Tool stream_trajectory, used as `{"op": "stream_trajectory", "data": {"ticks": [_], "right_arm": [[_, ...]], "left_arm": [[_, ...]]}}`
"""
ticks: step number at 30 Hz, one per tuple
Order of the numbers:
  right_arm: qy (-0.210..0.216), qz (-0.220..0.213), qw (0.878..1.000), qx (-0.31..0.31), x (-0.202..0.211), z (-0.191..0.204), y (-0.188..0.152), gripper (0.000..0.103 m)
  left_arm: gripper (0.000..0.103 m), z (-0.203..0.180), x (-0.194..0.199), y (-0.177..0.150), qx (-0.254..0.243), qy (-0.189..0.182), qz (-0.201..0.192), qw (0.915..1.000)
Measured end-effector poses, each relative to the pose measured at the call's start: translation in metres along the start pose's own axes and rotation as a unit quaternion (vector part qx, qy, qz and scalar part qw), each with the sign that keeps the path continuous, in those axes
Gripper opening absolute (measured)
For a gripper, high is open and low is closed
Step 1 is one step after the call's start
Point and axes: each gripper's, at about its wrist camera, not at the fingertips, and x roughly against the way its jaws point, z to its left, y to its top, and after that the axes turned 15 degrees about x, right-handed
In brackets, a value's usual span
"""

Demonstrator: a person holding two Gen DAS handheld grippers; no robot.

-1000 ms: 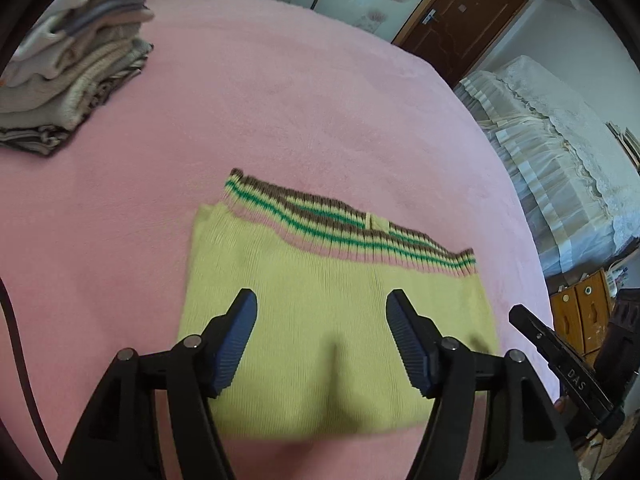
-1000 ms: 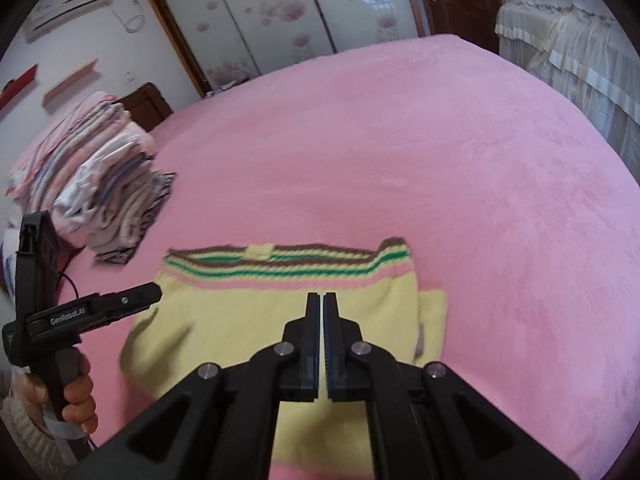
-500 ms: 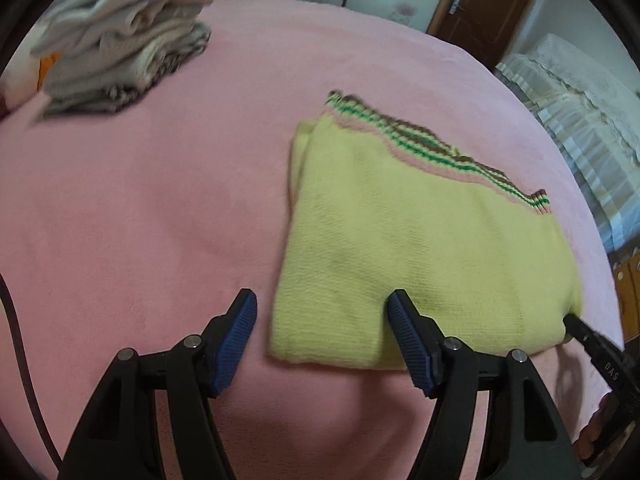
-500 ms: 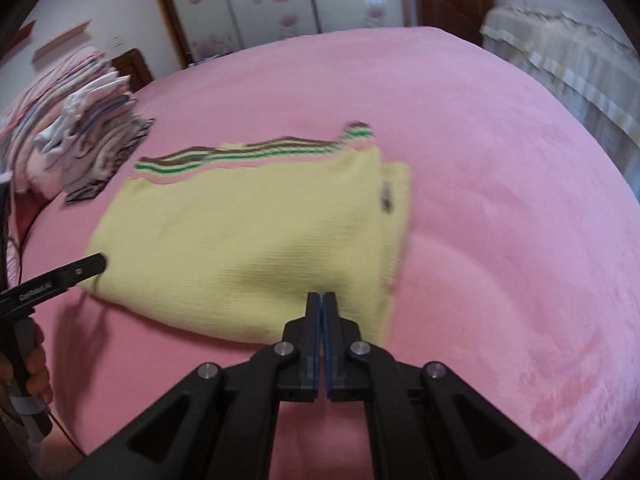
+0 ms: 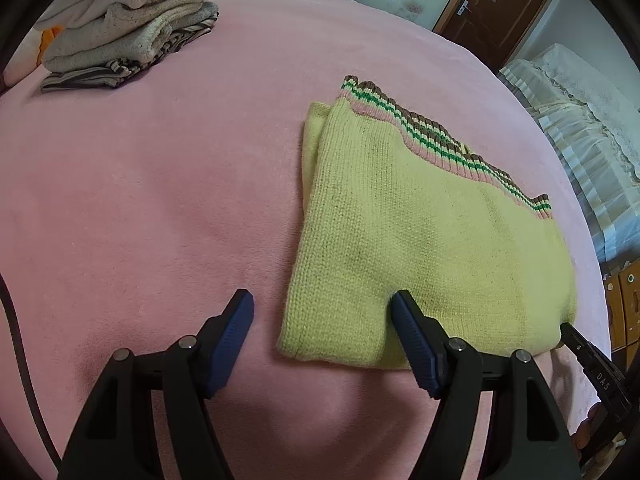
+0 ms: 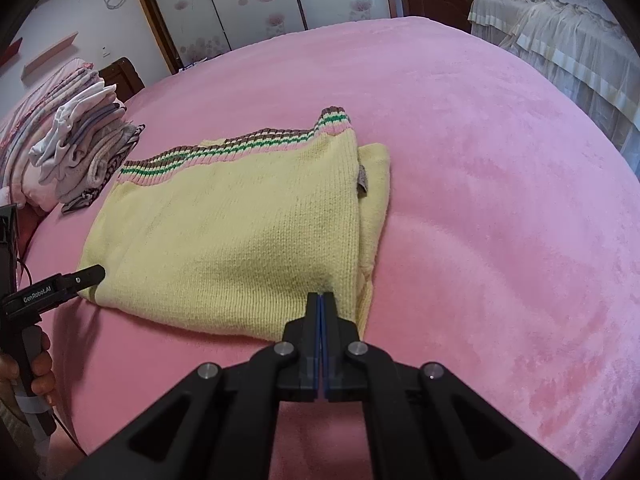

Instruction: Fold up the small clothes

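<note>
A folded yellow knit garment [image 5: 424,240] with a green, brown and pink striped band lies flat on the pink bed; it also shows in the right wrist view [image 6: 240,232]. My left gripper [image 5: 322,312] is open and empty, its jaws straddling the garment's near left corner just above the bed. My right gripper [image 6: 321,300] has its jaws closed together at the garment's near right corner; whether cloth is pinched between them is hidden. The left gripper's tip [image 6: 86,276] appears at the garment's other near corner.
A stack of folded clothes [image 5: 124,28] sits on the bed's far left, seen also in the right wrist view [image 6: 80,148]. The pink bed cover [image 6: 500,208] spreads wide around. A second bed with white covers [image 5: 580,120] stands to the right.
Both grippers have pulled back toward the near edge of the garment. The left gripper has shifted left, from over the garment's middle to its near left corner. The garment now lies flat.
</note>
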Motion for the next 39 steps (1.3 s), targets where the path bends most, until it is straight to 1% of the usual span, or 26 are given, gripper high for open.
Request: {"op": "stream_trajectory", "data": {"ticks": [5,7,9,12,16,18,20,25,30,34,37,39], "right_arm": [[-0.003,-0.001,1.0,0.002,0.007,0.005,0.003,0.0],[0.001,-0.003,1.0,-0.002,0.011,0.005,0.004,0.002],[0.005,-0.007,1.0,-0.004,0.015,0.006,0.006,0.002],[0.008,-0.012,1.0,0.001,0.022,0.011,0.008,0.002],[0.013,-0.017,1.0,0.008,0.032,0.018,0.01,0.002],[0.016,-0.021,1.0,0.009,0.035,0.021,0.011,0.002],[0.019,-0.024,0.999,0.011,0.039,0.025,0.011,0.002],[0.025,-0.028,0.999,0.021,0.048,0.035,0.01,0.002],[0.034,-0.03,0.999,0.028,0.055,0.043,0.011,0.002],[0.037,-0.032,0.998,0.038,0.059,0.05,0.014,0.002],[0.041,-0.037,0.998,0.042,0.062,0.055,0.018,0.002],[0.044,-0.042,0.997,0.046,0.064,0.059,0.022,0.002]], "left_arm": [[0.071,-0.007,0.01,0.001,0.003,0.006,0.008,0.9999],[0.075,-0.01,0.016,0.0,0.003,0.008,0.007,0.9999],[0.086,-0.013,0.026,-0.001,0.006,0.008,-0.003,0.9999],[0.096,-0.017,0.04,-0.002,0.015,-0.003,-0.013,0.9998],[0.099,-0.023,0.057,-0.003,0.013,-0.008,-0.019,0.9997],[0.102,-0.027,0.066,-0.005,0.01,-0.004,-0.024,0.9997],[0.102,-0.029,0.074,-0.007,0.01,-0.002,-0.027,0.9996],[0.102,-0.027,0.086,-0.01,0.028,-0.01,-0.01,0.9995],[0.102,-0.026,0.098,-0.011,0.031,-0.019,-0.012,0.9993],[0.102,-0.025,0.109,-0.009,0.042,-0.037,-0.013,0.9984],[0.102,-0.024,0.116,-0.006,0.055,-0.064,-0.008,0.9964],[0.102,-0.024,0.118,-0.003,0.058,-0.075,-0.002,0.9955]]}}
